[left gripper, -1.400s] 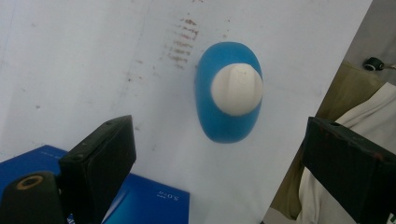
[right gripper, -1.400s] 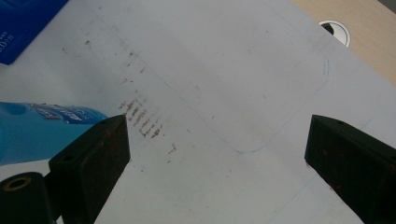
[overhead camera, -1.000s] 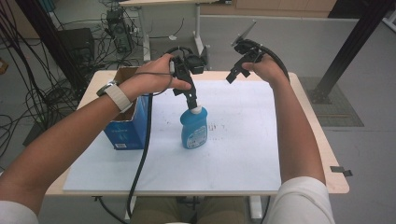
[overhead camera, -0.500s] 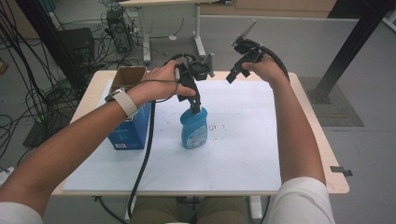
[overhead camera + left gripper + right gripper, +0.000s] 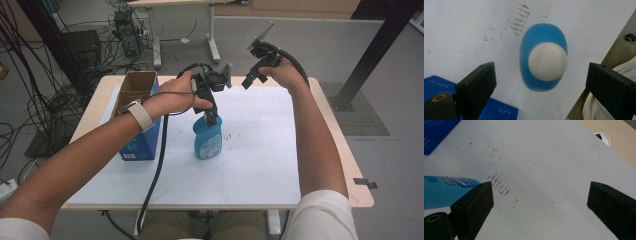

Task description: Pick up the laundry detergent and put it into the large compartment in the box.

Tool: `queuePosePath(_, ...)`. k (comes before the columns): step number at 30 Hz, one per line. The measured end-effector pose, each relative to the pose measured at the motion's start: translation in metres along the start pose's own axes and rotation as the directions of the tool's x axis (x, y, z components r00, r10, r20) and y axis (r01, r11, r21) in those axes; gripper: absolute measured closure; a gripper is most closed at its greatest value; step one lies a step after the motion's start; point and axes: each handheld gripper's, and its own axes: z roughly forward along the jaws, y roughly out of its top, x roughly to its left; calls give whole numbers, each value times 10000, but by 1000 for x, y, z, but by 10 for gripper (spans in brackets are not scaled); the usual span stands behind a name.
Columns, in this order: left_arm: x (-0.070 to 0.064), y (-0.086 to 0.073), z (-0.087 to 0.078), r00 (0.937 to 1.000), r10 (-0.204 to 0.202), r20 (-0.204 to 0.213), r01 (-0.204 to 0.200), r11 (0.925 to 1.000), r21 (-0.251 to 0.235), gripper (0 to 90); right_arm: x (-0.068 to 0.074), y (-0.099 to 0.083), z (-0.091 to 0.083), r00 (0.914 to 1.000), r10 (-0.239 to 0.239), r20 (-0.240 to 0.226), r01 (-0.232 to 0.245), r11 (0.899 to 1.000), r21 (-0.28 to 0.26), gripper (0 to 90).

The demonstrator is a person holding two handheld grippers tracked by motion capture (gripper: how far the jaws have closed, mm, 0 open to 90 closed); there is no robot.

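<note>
We see a person in short white sleeves, with a pale watch band (image 5: 140, 115) on the left wrist. Each hand carries a black gripper: the left gripper (image 5: 212, 119) and the right gripper (image 5: 248, 82). Both have thick, blocky black jaws, and black cables trail from them.

The bottle (image 5: 208, 141) is showing smooth blue plastic with a matt white cap (image 5: 547, 61). The box (image 5: 138, 116) is looking like glossy blue cardboard, brown inside. The sheet (image 5: 260, 165) is appearing matt white, rust-stained; the table (image 5: 345, 155) is showing pale wood.
</note>
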Motion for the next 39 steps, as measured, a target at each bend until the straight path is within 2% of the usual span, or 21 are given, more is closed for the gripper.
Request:
queuePosePath(9, -6, 4, 6, 9998, 38, -178, -38, 10000, 21, 101, 0, 0, 0, 10000, -38, -5, 38, 10000, -7, 68)
queuePosePath(16, -6, 4, 12, 9999, -149, -52, 149, 9999, 52, 104, 1, 0, 0, 10000, 14, 12, -14, 10000, 3, 68)
queuePosePath(39, -7, 3, 14, 9999, -120, -123, 120, 9999, -40, 108, 0, -1, 0, 10000, 21, -6, -21, 10000, -19, 68)
